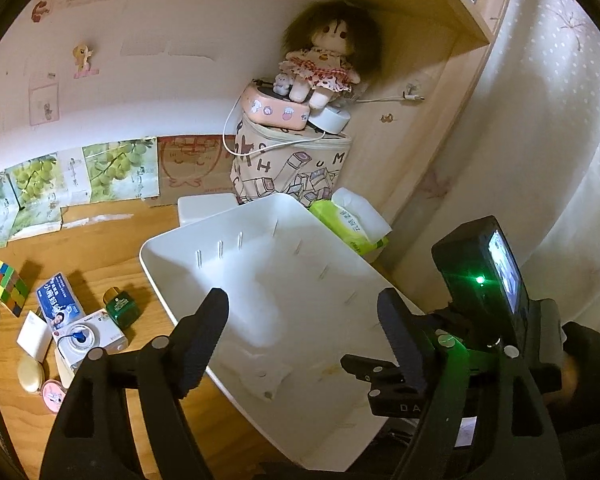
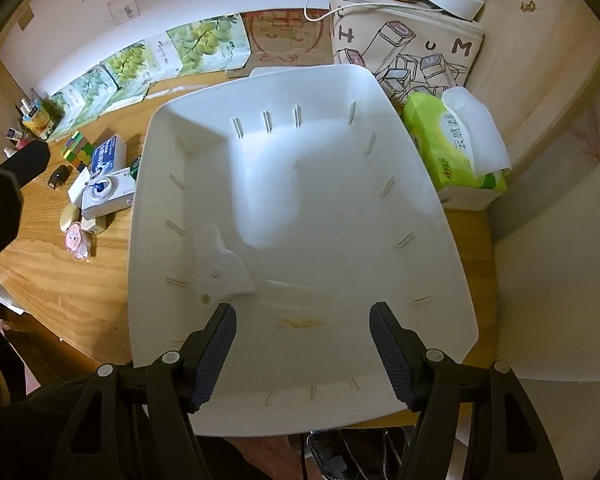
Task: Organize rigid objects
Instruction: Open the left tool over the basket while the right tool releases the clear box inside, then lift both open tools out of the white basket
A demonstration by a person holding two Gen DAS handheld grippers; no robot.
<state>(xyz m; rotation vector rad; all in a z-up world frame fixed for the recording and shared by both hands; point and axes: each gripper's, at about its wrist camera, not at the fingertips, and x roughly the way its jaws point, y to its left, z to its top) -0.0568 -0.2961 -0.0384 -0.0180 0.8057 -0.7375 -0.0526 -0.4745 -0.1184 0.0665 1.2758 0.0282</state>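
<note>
A white plastic bin (image 2: 300,208) stands on the wooden desk (image 2: 60,280) and holds only a small white flat piece (image 2: 220,268). My right gripper (image 2: 304,344) is open above the bin's near end, nothing between its fingers. My left gripper (image 1: 304,336) is open too, over the bin's (image 1: 260,264) near left rim. Left of the bin lie a Rubik's cube (image 1: 7,286), a blue box (image 1: 58,300), a green bottle (image 1: 122,306), a white camera box (image 1: 92,338), a cream oval (image 1: 30,374) and a pink round tin (image 1: 54,394).
A green tissue pack (image 2: 452,144) lies right of the bin. Behind it a printed bag (image 1: 292,168) carries a pink case and a doll (image 1: 320,68). Grape-print cards (image 2: 132,60) line the back wall. A dark sleeve (image 2: 0,208) is at the desk's left; a curtain hangs right.
</note>
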